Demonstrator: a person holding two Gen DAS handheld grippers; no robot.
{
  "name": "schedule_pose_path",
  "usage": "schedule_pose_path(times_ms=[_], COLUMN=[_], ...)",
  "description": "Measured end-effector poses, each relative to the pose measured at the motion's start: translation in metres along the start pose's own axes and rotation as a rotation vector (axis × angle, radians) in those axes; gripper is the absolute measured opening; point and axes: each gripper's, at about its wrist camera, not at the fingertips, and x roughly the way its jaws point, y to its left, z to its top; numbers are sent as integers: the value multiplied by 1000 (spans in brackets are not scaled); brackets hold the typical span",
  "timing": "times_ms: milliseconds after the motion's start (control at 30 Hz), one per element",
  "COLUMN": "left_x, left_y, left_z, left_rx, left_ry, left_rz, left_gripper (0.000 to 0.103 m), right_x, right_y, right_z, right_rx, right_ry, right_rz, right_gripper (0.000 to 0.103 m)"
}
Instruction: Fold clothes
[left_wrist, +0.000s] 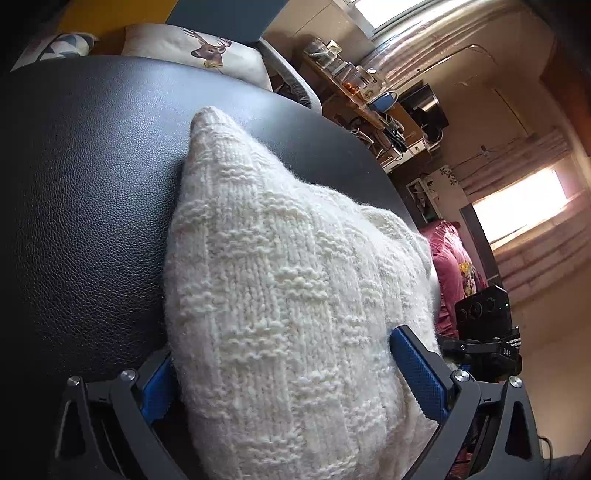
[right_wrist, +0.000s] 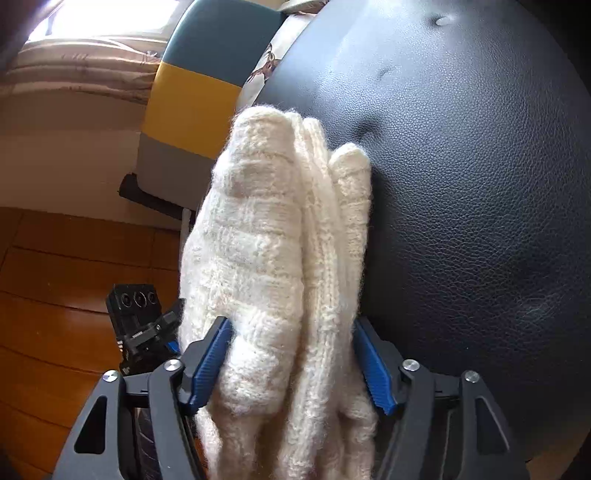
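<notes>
A folded cream knitted sweater (left_wrist: 288, 280) lies partly on a black leather surface (left_wrist: 81, 206). My left gripper (left_wrist: 291, 373) is shut on the sweater, its blue pads (left_wrist: 417, 373) pressing both sides of the thick bundle. In the right wrist view the same sweater (right_wrist: 273, 258) shows as several stacked folds at the edge of the leather surface (right_wrist: 480, 184). My right gripper (right_wrist: 291, 365) is shut on those folds, with a blue pad (right_wrist: 210, 365) on each side. Each gripper shows in the other's view: the right one (left_wrist: 484, 332) and the left one (right_wrist: 140, 325).
A deer-print cushion (left_wrist: 195, 48) and a patterned cushion (left_wrist: 59, 46) lie beyond the leather surface. A cluttered desk (left_wrist: 373, 107) and a pink garment (left_wrist: 454, 273) are to the right. A yellow, blue and grey chair back (right_wrist: 192, 99) stands over a wooden floor (right_wrist: 55, 295).
</notes>
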Motion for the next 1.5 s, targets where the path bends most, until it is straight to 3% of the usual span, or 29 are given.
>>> schedule_pose_path(times_ms=[33,67,167,233,333,500,667,833,933,1000,1067,1100,1133,1233,1400,1500], left_x=[1,1,-6,-11,-12,-3,27,82,144,185,227,245,246,242,218,187], left_y=[-1,-3,-8,-14,-25,-63,-145,-208,-223,-233,-226,-220,-214,-202,-199,-202], left_z=[0,-3,-8,-11,-11,13,59,110,127,138,132,126,127,132,130,124], left_rx=[7,15,23,36,70,126,290,354,376,390,406,423,408,374,359,385], left_ry=[9,13,-13,-40,-54,-66,-56,-14,64,117,195,226,215,211,181,41], left_rz=[16,28,29,13,-22,-164,-252,-331,-234,-170,-46,26,5,-34,4,69], left_gripper=[98,82,59,52,50,49,49,49,51,55,56,62,68,70,71,75], right_x=[1,2,4,1,-7,-40,-107,-186,-208,-211,-208,-220,-228,-230,-244,-266], right_y=[4,9,24,28,25,21,24,12,-21,-57,-94,-114,-129,-136,-128,-96], right_z=[-1,-4,-9,-10,-7,1,23,46,60,66,63,51,41,38,35,22], right_rx=[-27,-60,-131,-145,-144,-134,-143,-135,-62,9,88,93,101,109,114,-8], right_ry=[-11,-33,-79,-101,-121,-201,-366,-527,-563,-540,-495,-503,-513,-534,-553,-660], right_rz=[-29,-51,-100,-97,-61,6,-2,-83,-181,-265,-339,-319,-297,-250,-217,-330], right_gripper=[47,42,34,32,31,31,31,31,31,31,31,32,33,36,41,41])
